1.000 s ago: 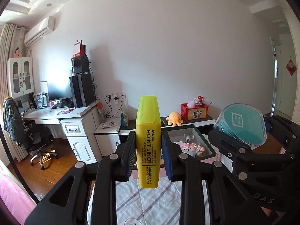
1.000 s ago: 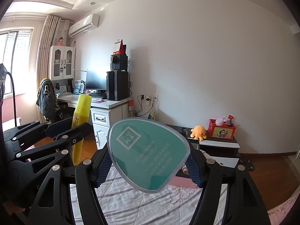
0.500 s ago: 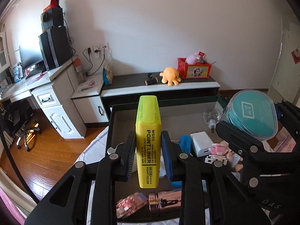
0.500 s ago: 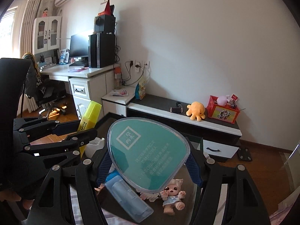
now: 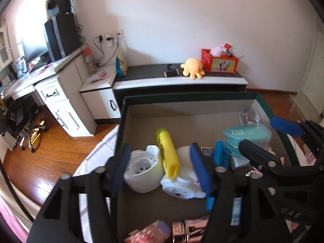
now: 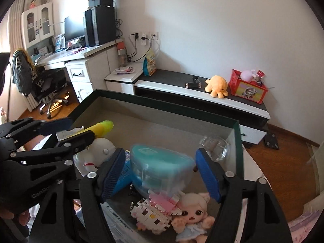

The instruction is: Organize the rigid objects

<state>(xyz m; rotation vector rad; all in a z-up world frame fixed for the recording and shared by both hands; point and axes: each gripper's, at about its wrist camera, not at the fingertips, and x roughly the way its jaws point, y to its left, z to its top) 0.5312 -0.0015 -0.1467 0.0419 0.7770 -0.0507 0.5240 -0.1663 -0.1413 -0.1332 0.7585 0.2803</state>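
A yellow highlighter (image 5: 167, 152) lies loose on white plastic items (image 5: 145, 168) inside the dark-rimmed storage box (image 5: 188, 98). My left gripper (image 5: 162, 168) is open above the box, jaws wide on either side of the highlighter and clear of it. The highlighter also shows in the right wrist view (image 6: 99, 128). A teal-lidded round container (image 6: 160, 162) sits in the box between the open jaws of my right gripper (image 6: 162, 174), blurred and not touched. It also shows in the left wrist view (image 5: 246, 139).
The box also holds a blue marker (image 5: 220, 157), a clear glass ball (image 6: 215, 146), a pink-white brick model (image 6: 156, 208), a doll (image 6: 192, 216) and a floss box. Behind stand a low cabinet (image 5: 180, 81) with an orange plush octopus (image 5: 192, 68) and a desk.
Both grippers tilted down over the box and opened. The highlighter left my left gripper and the teal container left my right gripper; both now lie in the box.
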